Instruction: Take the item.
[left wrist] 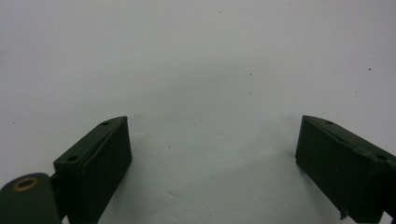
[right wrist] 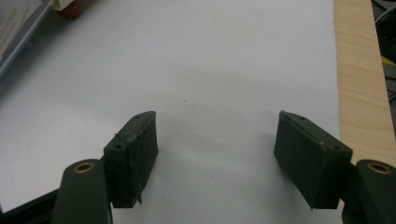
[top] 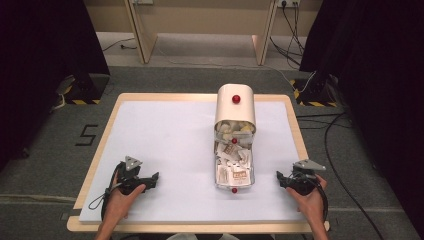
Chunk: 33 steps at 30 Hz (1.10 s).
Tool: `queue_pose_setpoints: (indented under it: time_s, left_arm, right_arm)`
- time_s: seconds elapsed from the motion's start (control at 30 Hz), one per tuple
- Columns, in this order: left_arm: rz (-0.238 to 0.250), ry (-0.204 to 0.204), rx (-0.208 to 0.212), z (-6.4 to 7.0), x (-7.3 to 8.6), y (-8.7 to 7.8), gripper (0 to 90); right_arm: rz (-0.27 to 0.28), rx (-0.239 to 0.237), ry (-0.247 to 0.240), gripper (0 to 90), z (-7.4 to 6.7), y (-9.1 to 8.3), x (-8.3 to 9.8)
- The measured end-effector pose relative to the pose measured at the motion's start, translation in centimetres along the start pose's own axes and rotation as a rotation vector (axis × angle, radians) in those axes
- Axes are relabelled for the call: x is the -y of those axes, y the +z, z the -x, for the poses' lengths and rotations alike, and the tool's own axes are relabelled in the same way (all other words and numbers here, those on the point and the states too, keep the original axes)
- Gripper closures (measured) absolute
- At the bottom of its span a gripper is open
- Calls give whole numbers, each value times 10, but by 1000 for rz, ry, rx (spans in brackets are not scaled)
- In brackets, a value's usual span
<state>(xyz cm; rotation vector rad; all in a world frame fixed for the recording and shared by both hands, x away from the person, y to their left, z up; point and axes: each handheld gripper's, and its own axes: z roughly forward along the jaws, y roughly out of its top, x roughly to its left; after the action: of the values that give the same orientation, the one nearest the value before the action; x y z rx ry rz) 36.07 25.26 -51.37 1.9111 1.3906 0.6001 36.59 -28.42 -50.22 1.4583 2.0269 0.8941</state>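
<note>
A cream box (top: 235,111) with a red knob (top: 236,99) on top stands at the middle of the white mat (top: 170,135). Its front is open, and a clear tray (top: 251,172) full of small paper packets (top: 233,170) reaches toward me, ending in a red knob (top: 234,190). My left gripper (top: 152,180) rests on the mat left of the tray, open with nothing between its jaws (left wrist: 212,120). On the other side of the tray, my right gripper (top: 280,178) also stands open and holds nothing (right wrist: 215,114). The tray's corner (right wrist: 21,32) and a red knob (right wrist: 70,7) show at the upper left of the right gripper view.
The mat lies on a wooden table whose edge (right wrist: 359,93) runs close beside my right gripper. Cables (top: 332,150) trail over the floor to the right. Black curtains hang at both sides, and wooden furniture legs (top: 142,35) stand beyond the table.
</note>
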Motion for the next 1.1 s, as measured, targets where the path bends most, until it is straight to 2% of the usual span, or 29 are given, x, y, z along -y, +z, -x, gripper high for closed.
queue_pose_setpoints:
  time_s: [0.63,0.87,1.1]
  left_arm:
    - [0,0,1,0,0,0,97]
    - [0,0,1,0,0,0,97]
    - [0,0,1,0,0,0,97]
  right_arm:
    - [0,7,4,317,0,-1,-3]
    - [82,-1,16,344,-7,-15,-13]
    - [106,-12,-1,361,-15,-20,-18]
